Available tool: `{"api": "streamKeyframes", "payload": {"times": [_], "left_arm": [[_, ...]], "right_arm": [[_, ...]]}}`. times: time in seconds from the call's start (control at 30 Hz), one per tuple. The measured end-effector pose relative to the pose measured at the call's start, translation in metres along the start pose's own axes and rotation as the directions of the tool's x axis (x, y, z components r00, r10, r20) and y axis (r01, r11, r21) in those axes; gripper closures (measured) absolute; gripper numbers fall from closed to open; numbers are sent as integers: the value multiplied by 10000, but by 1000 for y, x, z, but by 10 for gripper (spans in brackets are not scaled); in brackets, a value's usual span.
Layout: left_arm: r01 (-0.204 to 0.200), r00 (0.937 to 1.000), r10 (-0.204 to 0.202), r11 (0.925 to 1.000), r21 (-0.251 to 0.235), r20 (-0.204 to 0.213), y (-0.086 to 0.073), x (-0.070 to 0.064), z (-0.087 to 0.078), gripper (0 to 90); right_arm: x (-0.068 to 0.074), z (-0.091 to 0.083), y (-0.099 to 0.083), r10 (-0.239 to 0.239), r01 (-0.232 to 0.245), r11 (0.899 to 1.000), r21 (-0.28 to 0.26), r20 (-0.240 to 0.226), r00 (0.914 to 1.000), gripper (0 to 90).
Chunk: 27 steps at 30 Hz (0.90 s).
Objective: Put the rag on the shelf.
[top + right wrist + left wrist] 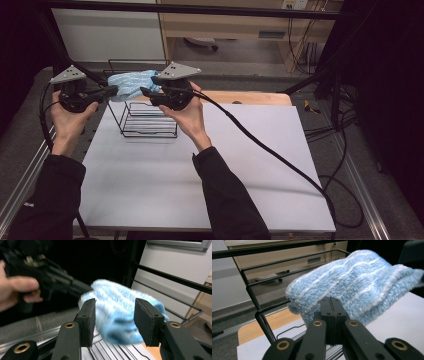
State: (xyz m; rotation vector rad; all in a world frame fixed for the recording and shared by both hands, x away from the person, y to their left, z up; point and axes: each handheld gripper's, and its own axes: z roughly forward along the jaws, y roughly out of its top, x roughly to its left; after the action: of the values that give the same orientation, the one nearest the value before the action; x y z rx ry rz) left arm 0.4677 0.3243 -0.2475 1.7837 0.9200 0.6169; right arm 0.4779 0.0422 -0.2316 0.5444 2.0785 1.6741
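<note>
Risk of dropping the blue towel (131, 83) beside the wire basket (148, 120): left gripper (331, 305) clamped on only its edge, right gripper (113, 320) spread open.

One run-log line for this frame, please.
left gripper: shut on towel | right gripper: open beside towel | towel: held above wire rack | table: white

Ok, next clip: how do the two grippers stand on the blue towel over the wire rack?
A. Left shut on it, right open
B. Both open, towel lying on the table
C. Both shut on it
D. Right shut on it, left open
A: the left gripper has its jaws pressed together at the blue towel, while the right gripper has its jaws spread apart before it.
</note>
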Motion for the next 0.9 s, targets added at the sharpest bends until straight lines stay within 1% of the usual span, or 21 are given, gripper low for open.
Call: {"api": "streamKeyframes", "payload": {"times": [0.07,0.13,0.2,0.23,0.3,0.4,0.5,0.7,0.9], "left_arm": [[-52,10000,52,10000,59,-63,-1,0,2,900],[-103,9999,104,9999,72,-105,-2,-1,4,900],[-125,9998,126,9999,74,-131,-3,-1,5,900],[-130,9998,131,9999,54,-131,-3,-1,5,900],[-159,9998,160,9999,52,-139,-4,-1,4,900],[-115,9998,115,9999,16,-137,-6,1,4,900],[-67,9999,67,10000,0,-148,-9,2,5,900],[-21,9998,20,10000,-40,-220,-11,3,9,900],[75,9989,-76,10000,-35,-459,-11,3,17,900]], "right_arm": [[-1,-1,3,122,-122,9999,-30,-40,9999,594],[-1,1,4,311,-309,9995,111,-119,9994,713],[-1,5,1,643,-629,9970,457,-299,9975,821],[-2,7,-1,723,-704,9957,595,-318,9969,852],[-2,12,-7,852,-816,9912,1043,-303,9959,893],[-5,17,-17,978,-941,9852,1433,-188,9950,900],[-7,21,-24,996,-984,9815,1641,11,9950,900],[-12,26,-34,917,-978,9801,1726,428,9949,900],[-17,31,-43,955,-1075,9812,1604,808,9922,900]]}}
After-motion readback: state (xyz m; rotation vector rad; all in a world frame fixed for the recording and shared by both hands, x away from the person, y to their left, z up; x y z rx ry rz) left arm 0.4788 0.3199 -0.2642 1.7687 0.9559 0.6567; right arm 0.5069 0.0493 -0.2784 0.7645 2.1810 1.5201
